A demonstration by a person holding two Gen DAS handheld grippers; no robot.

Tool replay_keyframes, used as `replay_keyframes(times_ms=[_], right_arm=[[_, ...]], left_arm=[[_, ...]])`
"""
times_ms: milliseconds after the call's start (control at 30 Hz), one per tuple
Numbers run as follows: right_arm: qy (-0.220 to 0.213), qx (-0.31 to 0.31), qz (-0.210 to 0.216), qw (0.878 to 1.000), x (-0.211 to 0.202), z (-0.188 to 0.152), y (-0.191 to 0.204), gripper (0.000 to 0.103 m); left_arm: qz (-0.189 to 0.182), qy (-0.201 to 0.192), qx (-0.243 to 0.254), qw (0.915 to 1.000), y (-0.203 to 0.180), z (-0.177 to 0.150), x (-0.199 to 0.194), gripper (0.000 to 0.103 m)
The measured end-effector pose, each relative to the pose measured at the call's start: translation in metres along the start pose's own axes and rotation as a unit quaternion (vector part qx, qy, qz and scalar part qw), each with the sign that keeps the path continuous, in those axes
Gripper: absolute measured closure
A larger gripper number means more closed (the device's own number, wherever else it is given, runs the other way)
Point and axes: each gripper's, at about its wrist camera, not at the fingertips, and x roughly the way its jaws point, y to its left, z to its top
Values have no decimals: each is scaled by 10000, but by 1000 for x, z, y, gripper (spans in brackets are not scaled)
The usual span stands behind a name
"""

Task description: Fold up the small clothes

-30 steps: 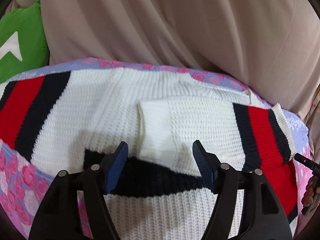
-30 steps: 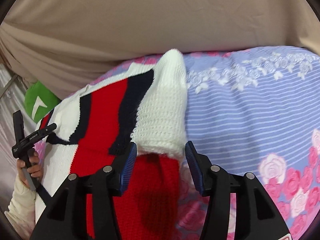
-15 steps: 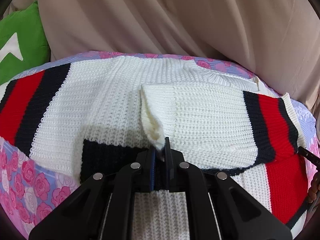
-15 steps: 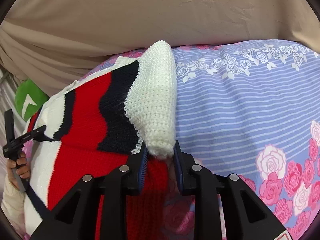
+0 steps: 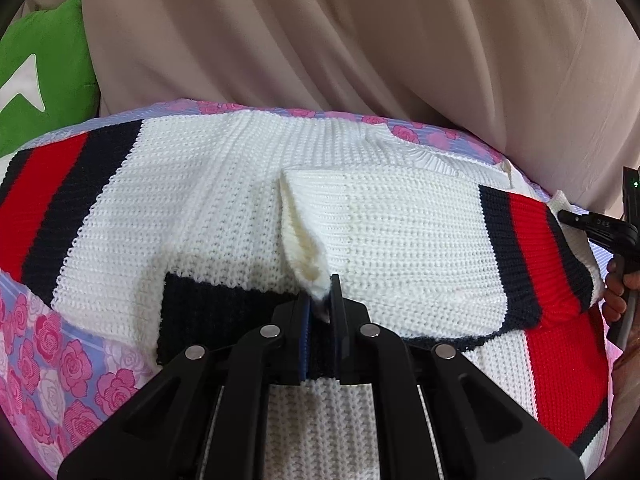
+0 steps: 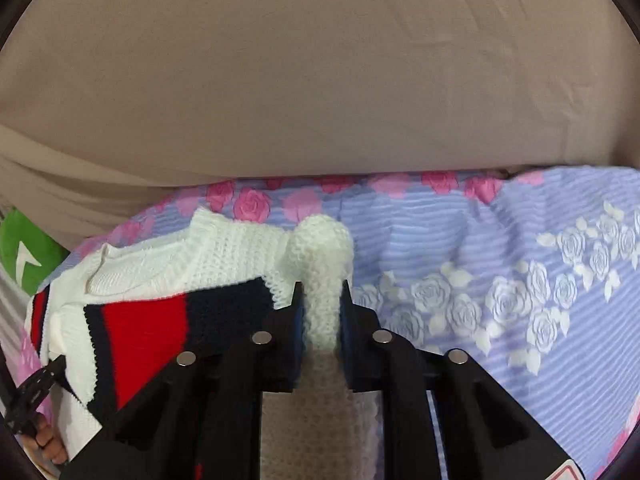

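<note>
A white knit sweater (image 5: 200, 200) with red and navy stripes lies spread on the bed. One sleeve (image 5: 400, 232) is folded across its chest. My left gripper (image 5: 320, 300) is shut on the white cuff corner of that sleeve, just above a navy band. My right gripper (image 6: 322, 300) has a thick white ribbed edge (image 6: 320, 248) of the sweater between its pads. Its jaws are closing on it and hold it raised off the bedspread. The striped part (image 6: 144, 320) hangs to the left of it. The right gripper (image 5: 600, 228) also shows at the right edge of the left wrist view.
A floral bedspread (image 6: 480, 280) in pink and lilac covers the bed. Beige draped cloth (image 5: 360, 40) rises behind it. A green cushion (image 5: 36, 80) sits at the far left. A hand (image 6: 52, 444) holds the left gripper (image 6: 32, 396) at the lower left.
Both grippers went from open to closed on the knit. The left one stayed put on the cuff. The right one moved across the bed, lifting the white edge with it.
</note>
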Motion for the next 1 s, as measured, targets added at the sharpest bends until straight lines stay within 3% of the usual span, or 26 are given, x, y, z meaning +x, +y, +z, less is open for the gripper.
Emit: replay_keyframes(times_ms=[100, 200, 233, 433, 533, 633, 700, 800, 900, 967, 1000], right_arm=[[-585, 149, 99, 9981, -21, 1, -11, 90], [85, 240, -241, 9994, 13, -6, -27, 88], [30, 226, -231, 9995, 10, -7, -27, 88], [-556, -25, 383, 9977, -82, -32, -7, 87], [-245, -466, 415, 9978, -98, -66, 2, 89], [270, -909, -124, 9954, -78, -97, 5, 97], [168, -892, -104, 9958, -77, -105, 3, 99], [100, -752, -208, 9969, -88, -106, 15, 97], [-39, -1003, -56, 9949, -113, -117, 37, 92], [7, -1210, 30, 9927, -128, -132, 52, 90], [64, -1269, 97, 9919, -132, -141, 59, 89]], left_arm=[[12, -5, 23, 10000, -1, 0, 0, 94], [69, -3, 107, 9999, -5, 0, 1, 93], [104, -10, 138, 9999, -6, 0, 1, 93], [71, -9, 106, 9999, -3, 0, 2, 93], [130, -24, 156, 9998, -6, -1, 1, 93], [152, -30, 169, 9997, -6, -1, 1, 93], [145, -34, 138, 9998, -5, -1, 1, 92], [62, -119, -5, 9999, 1, -3, -8, 86], [-153, -345, -377, 9986, 25, -6, -40, 78], [-149, -493, -667, 9964, 54, -6, -68, 63], [-91, -562, -790, 9952, 69, -6, -79, 60]])
